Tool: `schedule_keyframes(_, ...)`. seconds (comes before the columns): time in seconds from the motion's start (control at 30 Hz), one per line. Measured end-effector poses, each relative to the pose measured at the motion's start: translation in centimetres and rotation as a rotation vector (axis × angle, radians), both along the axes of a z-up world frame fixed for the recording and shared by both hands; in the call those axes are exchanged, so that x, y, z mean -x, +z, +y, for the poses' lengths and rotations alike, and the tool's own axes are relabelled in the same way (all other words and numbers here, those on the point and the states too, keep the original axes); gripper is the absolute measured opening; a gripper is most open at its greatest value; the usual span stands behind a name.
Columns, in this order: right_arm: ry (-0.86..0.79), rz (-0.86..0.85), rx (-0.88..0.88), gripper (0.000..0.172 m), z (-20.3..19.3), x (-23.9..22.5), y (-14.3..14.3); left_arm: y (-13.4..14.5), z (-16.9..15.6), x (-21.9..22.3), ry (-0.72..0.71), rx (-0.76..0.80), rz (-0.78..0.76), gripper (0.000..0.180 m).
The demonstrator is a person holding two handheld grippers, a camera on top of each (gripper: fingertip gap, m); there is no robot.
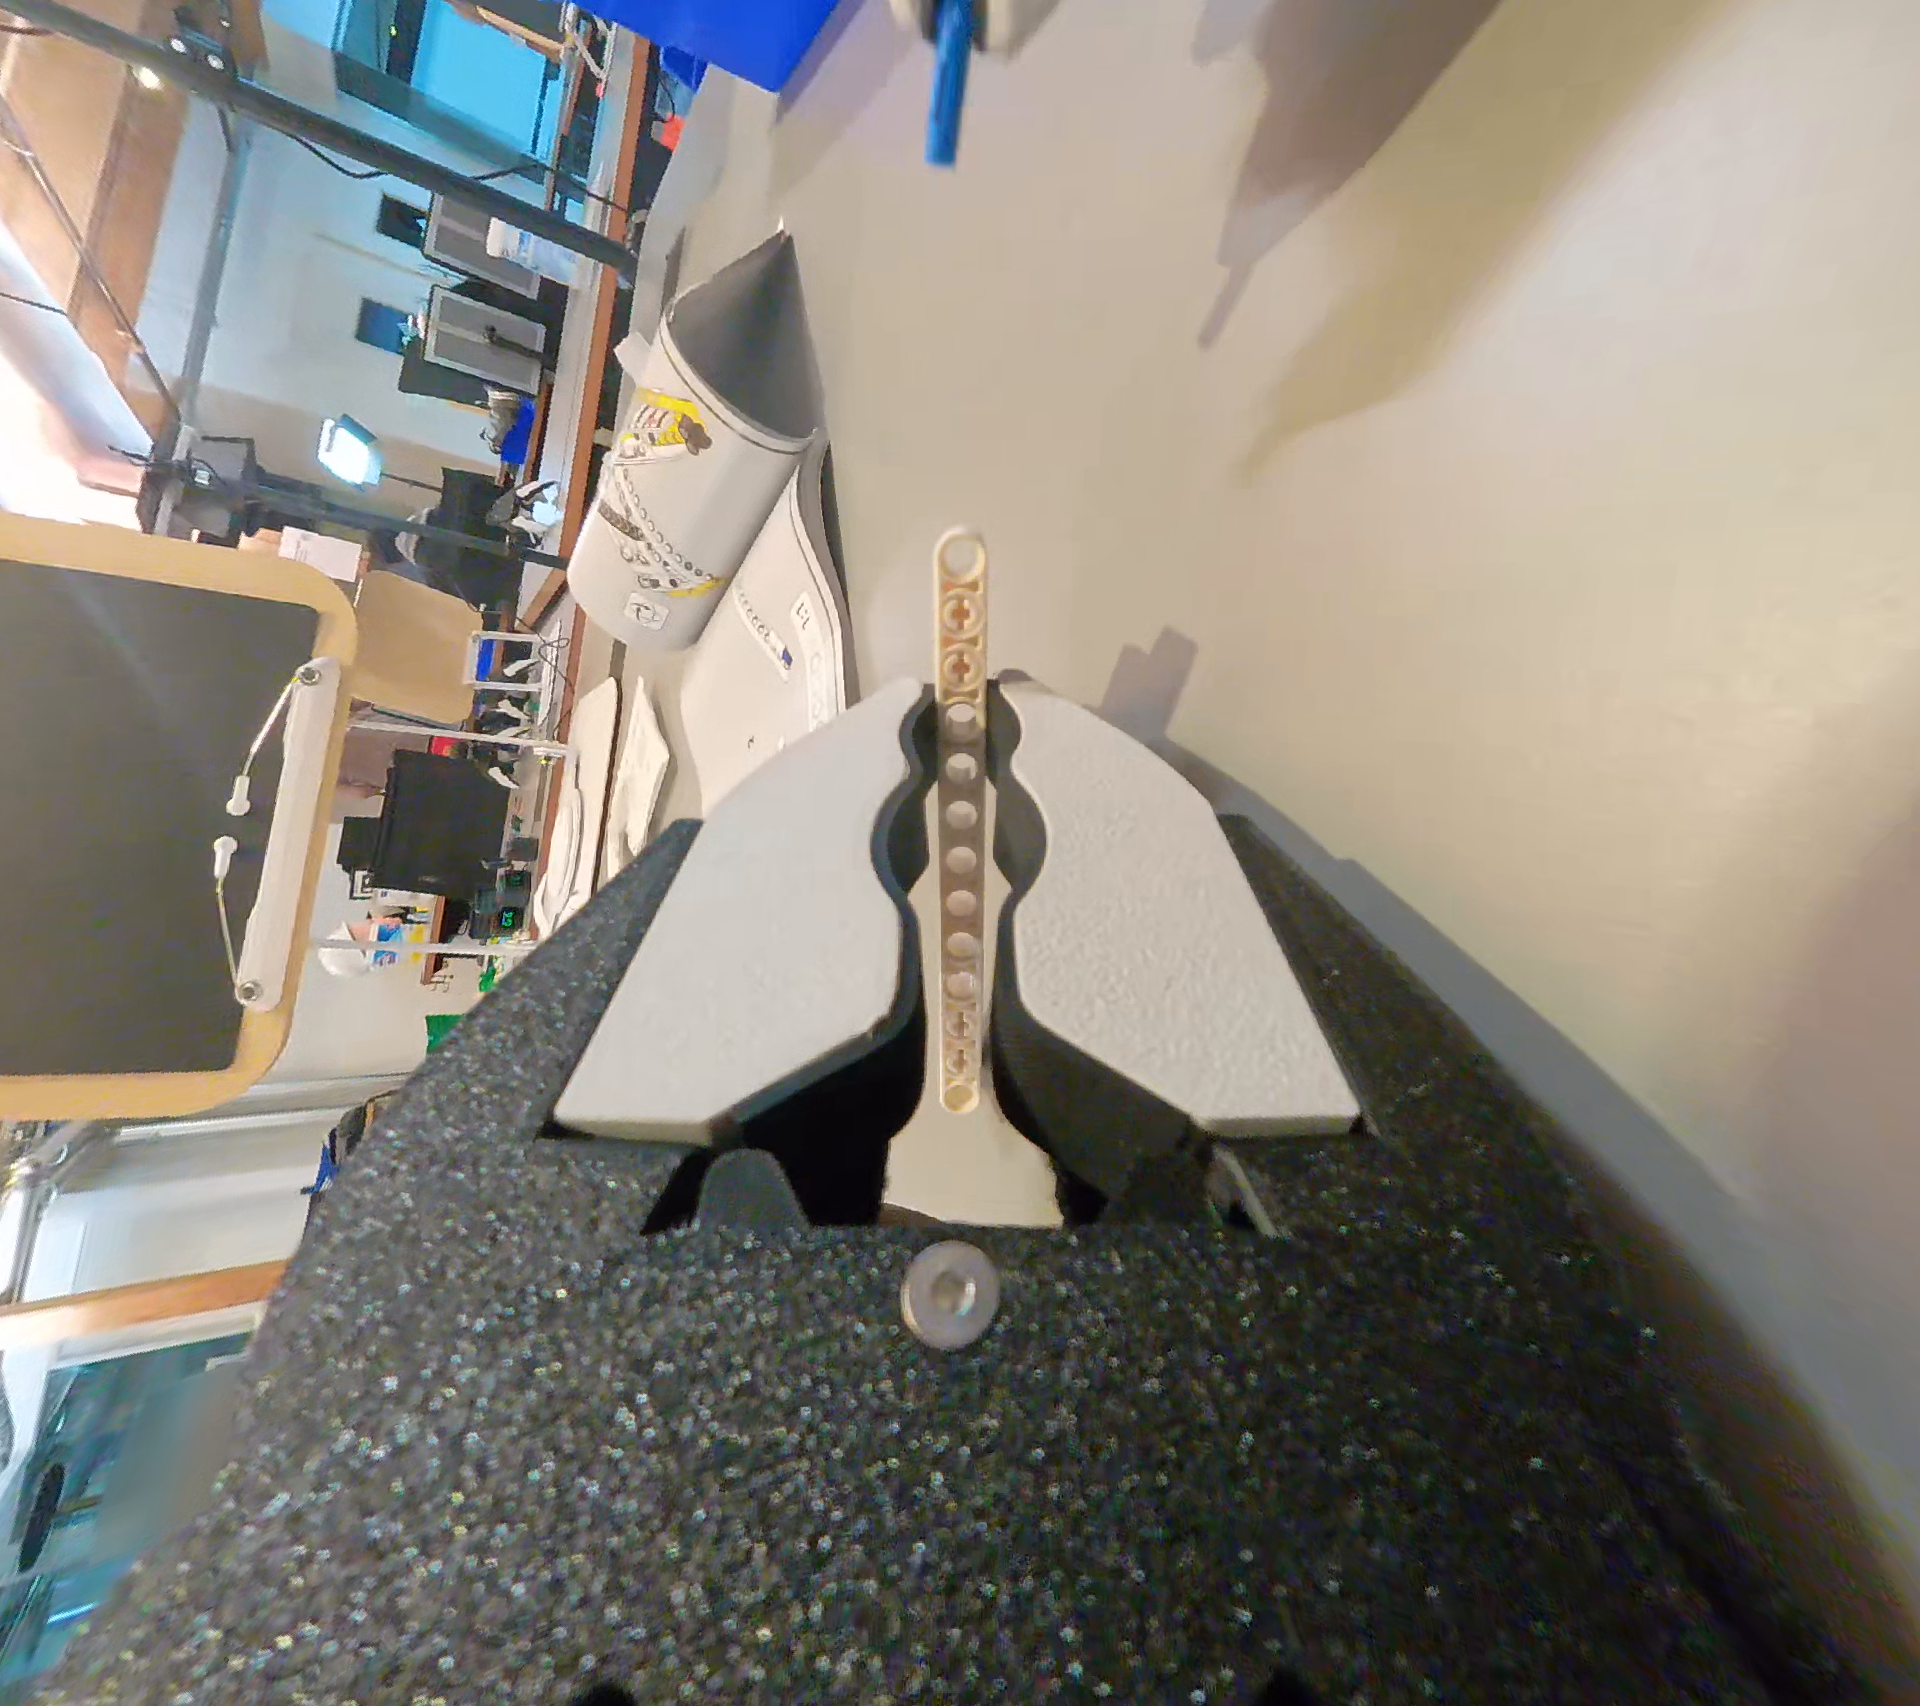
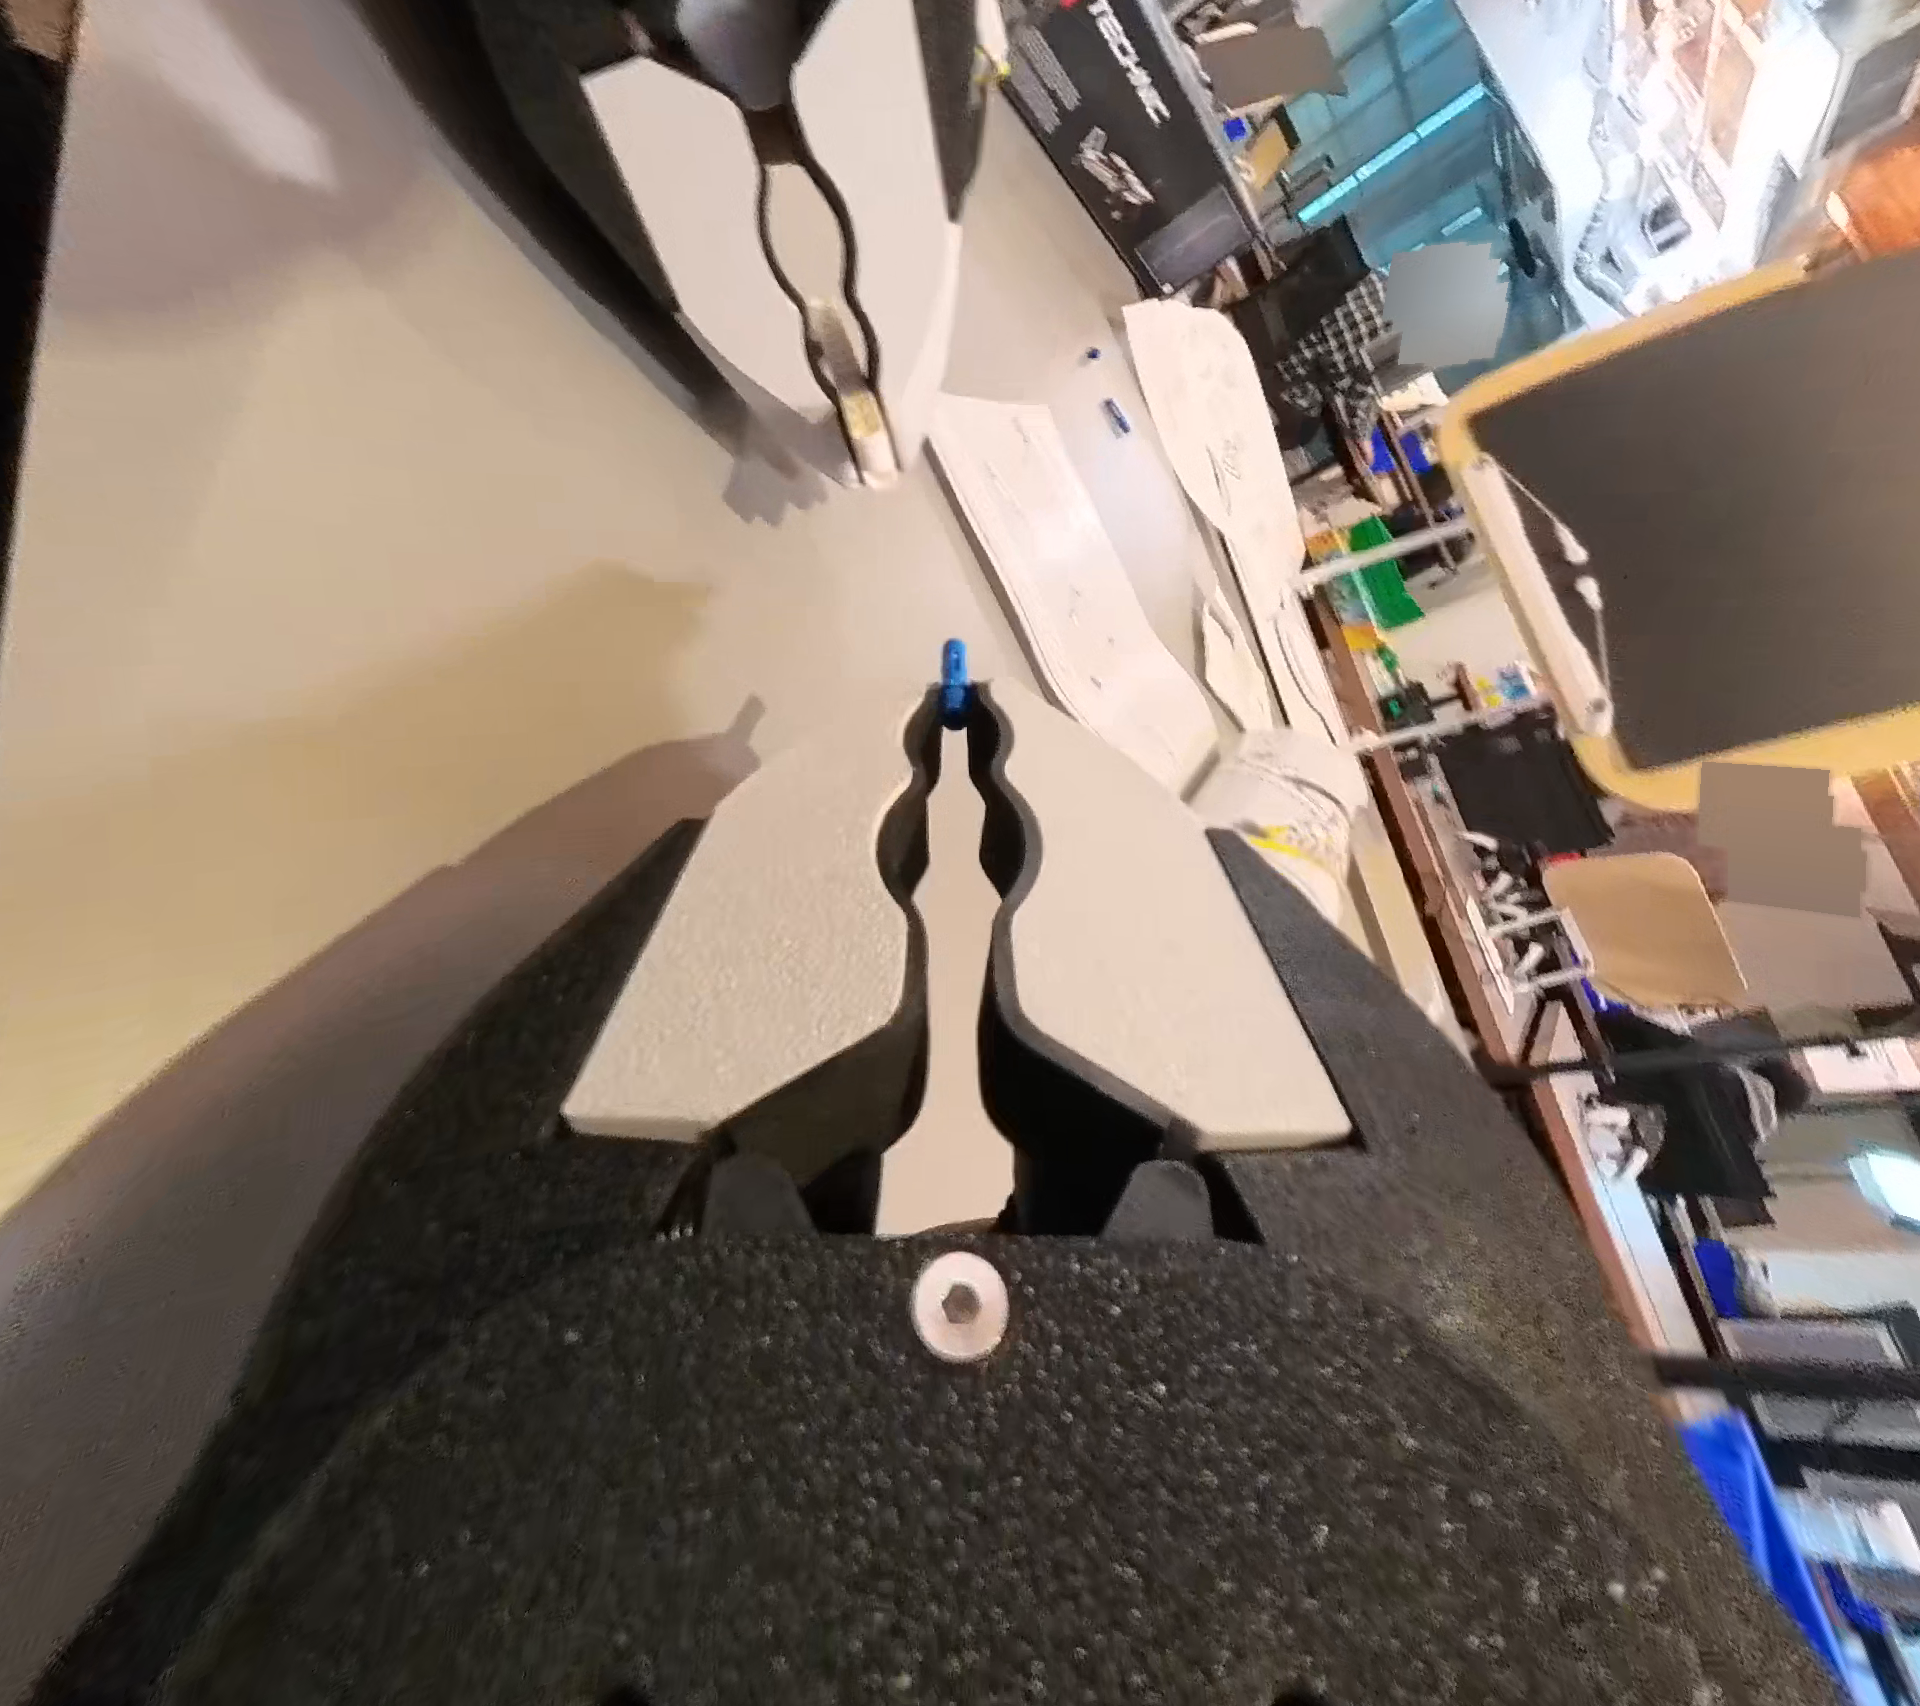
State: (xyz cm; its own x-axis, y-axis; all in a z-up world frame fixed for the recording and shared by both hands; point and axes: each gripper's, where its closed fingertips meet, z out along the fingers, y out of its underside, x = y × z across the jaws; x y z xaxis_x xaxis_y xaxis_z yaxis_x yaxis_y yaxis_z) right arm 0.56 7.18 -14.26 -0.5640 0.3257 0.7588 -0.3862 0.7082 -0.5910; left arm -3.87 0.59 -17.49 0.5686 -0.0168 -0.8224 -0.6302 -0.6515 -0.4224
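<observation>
Blurred blue pin (image 2: 952,688), perhaps ridged plastic, pinched in right gripper (image 2: 954,711) fingertips above pale table (image 2: 416,513); left gripper (image 1: 961,700) clamped on perforated cream beam (image 1: 960,617), lower end hidden.

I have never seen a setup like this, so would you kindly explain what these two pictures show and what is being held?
There is no robot arm here: a person holds a two-finger claw in each hand, and each claw carries a camera looking forward along its fingers. One picture comes from the left claw, the other from the right claw. Both hang over a pale table with a curled booklet and loose paper sheets on it. The left claw is shut on a thin cream beam full of holes, which sticks out past its tips. The right claw pinches a small blue pin at its tips. Each claw also appears, farther off, in the other's picture.
</observation>
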Motion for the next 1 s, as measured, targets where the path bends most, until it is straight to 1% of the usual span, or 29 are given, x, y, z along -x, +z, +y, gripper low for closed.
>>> schedule_keyframes(0.17, -0.111, 0.022, 0.032, 0.004, 3.1, -0.6, 1.4, 0.4, 0.6, -0.4, -0.020, -0.018, -0.006, 0.008)
schedule_keyframes(0.27, -0.150, 0.026, 0.036, 0.004, 4.1, -0.9, 1.9, 0.4, 1.2, -0.7, -0.031, -0.006, -0.017, 0.008)
schedule_keyframes(0.37, -0.217, 0.070, 0.036, 0.005, 6.0, -1.3, 3.6, 0.7, 1.4, -0.8, -0.032, -0.011, -0.007, 0.008)
schedule_keyframes(0.4, -0.257, 0.093, 0.038, 0.005, 7.4, -1.3, 4.7, 0.8, 1.3, -0.9, -0.032, -0.022, -0.020, 0.008)
schedule_keyframes(0.47, -0.380, 0.140, 0.032, 0.005, 11.8, -0.9, 7.4, 0.9, 1.1, -0.9, -0.028, -0.041, -0.045, 0.008)
schedule_keyframes(0.5, -0.451, 0.133, 0.040, 0.005, 14.5, -0.7, 8.5, 1.0, 1.0, -0.9, -0.025, -0.050, -0.056, 0.008)
schedule_keyframes(0.53, -0.518, 0.088, 0.053, 0.005, 17.2, -0.3, 8.8, 1.1, 0.9, -0.9, -0.025, -0.060, -0.071, 0.008)
schedule_keyframes(0.6, -0.642, -0.057, 0.064, 0.005, 22.3, 0.5, 7.4, 1.5, 1.0, -1.0, -0.031, -0.089, -0.112, 0.008)
schedule_keyframes(0.67, -0.724, -0.193, 0.057, 0.006, 25.6, 1.1, 5.0, 1.8, 1.2, -1.1, -0.039, -0.117, -0.176, 0.008)
schedule_keyframes(0.7, -0.759, -0.244, 0.043, 0.011, 26.7, 1.3, 3.9, 1.9, 1.3, -1.1, -0.038, -0.127, -0.212, 0.008)
schedule_keyframes(0.77, -0.809, -0.334, 0.009, 0.022, 27.9, 1.5, 2.4, 2.0, 1.5, -0.9, -0.033, -0.148, -0.300, 0.008)
schedule_keyframes(0.83, -0.832, -0.358, -0.018, 0.024, 28.0, 1.5, 2.3, 2.3, 1.6, -0.9, -0.034, -0.186, -0.426, 0.008)
schedule_keyframes(0.93, -0.807, -0.325, -0.043, 0.025, 26.1, 1.2, 4.5, 3.1, 1.7, -0.7, -0.035, -0.276, -0.652, 0.008)
schedule_keyframes(1.0, -0.743, -0.321, -0.020, 0.025, 23.1, 1.0, 6.3, 3.8, 1.7, -0.5, -0.043, -0.345, -0.819, 0.008)
